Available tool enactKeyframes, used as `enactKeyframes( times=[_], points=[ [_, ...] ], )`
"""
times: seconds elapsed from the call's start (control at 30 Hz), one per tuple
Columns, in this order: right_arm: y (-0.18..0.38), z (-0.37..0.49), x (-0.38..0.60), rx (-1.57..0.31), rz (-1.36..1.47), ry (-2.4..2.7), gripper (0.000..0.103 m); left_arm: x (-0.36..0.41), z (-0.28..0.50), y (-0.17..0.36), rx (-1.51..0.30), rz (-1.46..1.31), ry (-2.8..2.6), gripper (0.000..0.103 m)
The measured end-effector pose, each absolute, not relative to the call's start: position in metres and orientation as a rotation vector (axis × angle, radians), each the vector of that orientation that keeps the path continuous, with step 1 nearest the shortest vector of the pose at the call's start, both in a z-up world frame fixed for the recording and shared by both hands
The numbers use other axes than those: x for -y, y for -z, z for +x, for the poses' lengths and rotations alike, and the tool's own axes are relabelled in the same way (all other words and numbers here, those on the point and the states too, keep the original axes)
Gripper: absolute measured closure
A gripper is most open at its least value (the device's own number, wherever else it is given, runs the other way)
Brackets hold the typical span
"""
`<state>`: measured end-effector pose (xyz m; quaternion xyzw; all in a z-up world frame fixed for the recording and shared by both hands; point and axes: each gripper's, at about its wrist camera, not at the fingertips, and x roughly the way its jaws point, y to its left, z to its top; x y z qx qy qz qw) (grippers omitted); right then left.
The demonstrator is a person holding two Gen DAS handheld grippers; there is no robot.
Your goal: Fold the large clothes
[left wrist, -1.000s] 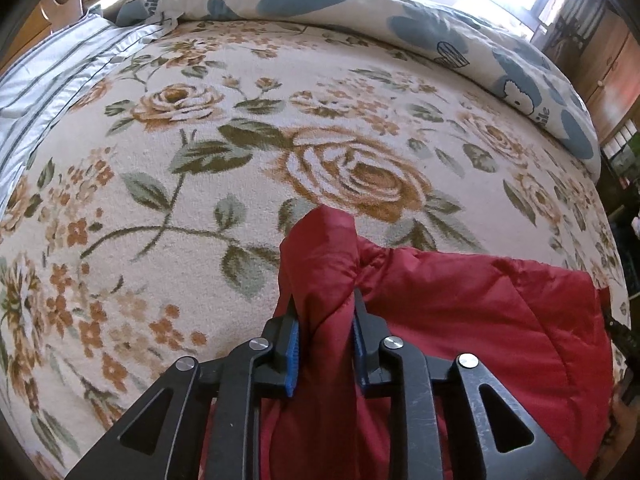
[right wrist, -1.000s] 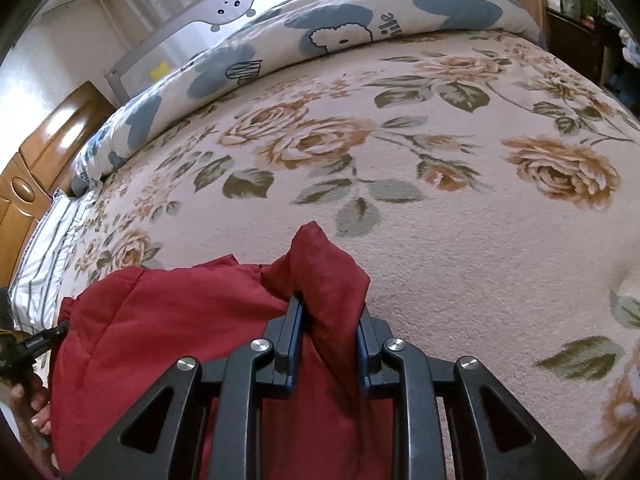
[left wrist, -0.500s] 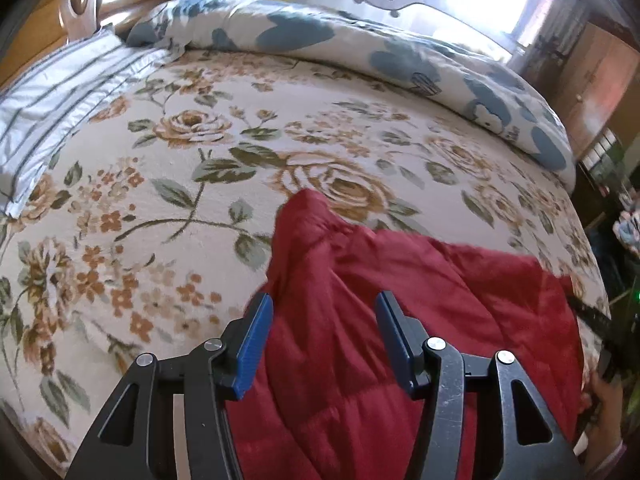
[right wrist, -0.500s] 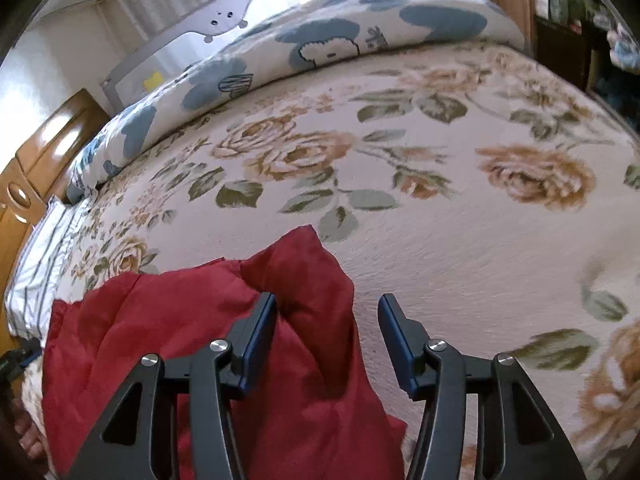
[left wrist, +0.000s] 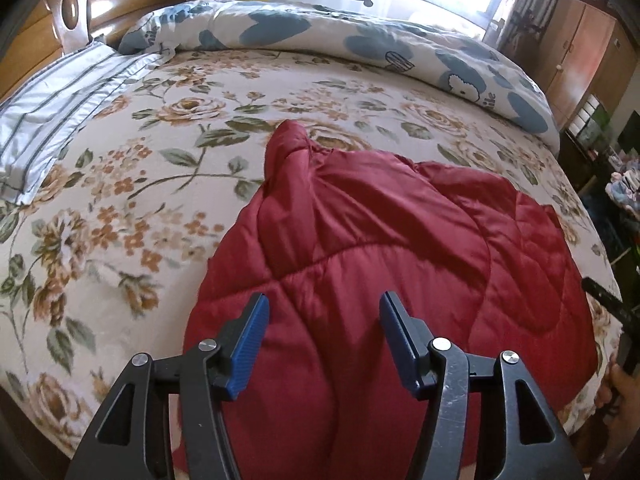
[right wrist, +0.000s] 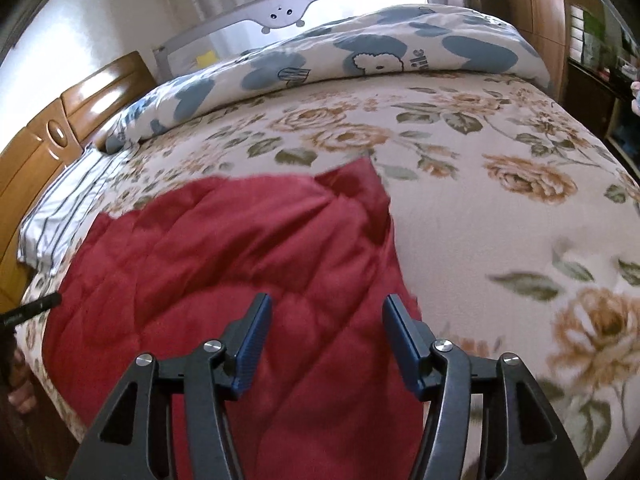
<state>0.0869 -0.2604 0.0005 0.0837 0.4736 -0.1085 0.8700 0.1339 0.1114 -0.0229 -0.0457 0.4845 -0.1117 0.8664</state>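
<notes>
The red quilted garment point(left wrist: 380, 248) runs off the near edge behind the gripper arms, its near hem unseen. Its far right corner point(right wrist: 352, 184) is smeared with blur.

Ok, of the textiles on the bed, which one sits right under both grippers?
The quilted red garment, plain and shiny. The floral blanket lies beneath it; the blue-patterned duvet is bunched along the far edge.

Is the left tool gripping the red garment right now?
No. The left tool stands open above the red garment, which lies loose on the bed, its pads touching nothing.
</notes>
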Motion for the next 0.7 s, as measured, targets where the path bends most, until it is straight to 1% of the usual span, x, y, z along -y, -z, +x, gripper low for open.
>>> enactKeyframes(
  times=[0.1, 0.4, 0.5, 0.6, 0.7],
  points=[
    [-0.002, 0.067, 0.257, -0.993, 0.191, 0.230, 0.044, -0.115, 0.121, 0.021, -1.009, -0.094, 0.231, 0.041],
    [-0.004, 0.019, 0.245, -1.011, 0.213, 0.257, 0.043, -0.117, 0.087, 0.018, -1.010, -0.060, 0.221, 0.041],
    [-0.004, 0.010, 0.236, -1.009, 0.203, 0.253, 0.043, -0.115, 0.077, 0.014, -1.003, -0.054, 0.232, 0.040],
    [-0.004, 0.005, 0.221, -1.004, 0.173, 0.238, 0.040, -0.110, 0.070, 0.013, -1.000, -0.031, 0.244, 0.039],
    [-0.003, 0.009, 0.207, -1.003, 0.140, 0.215, 0.040, -0.102, 0.065, 0.012, -0.999, -0.005, 0.255, 0.037]
  ],
)
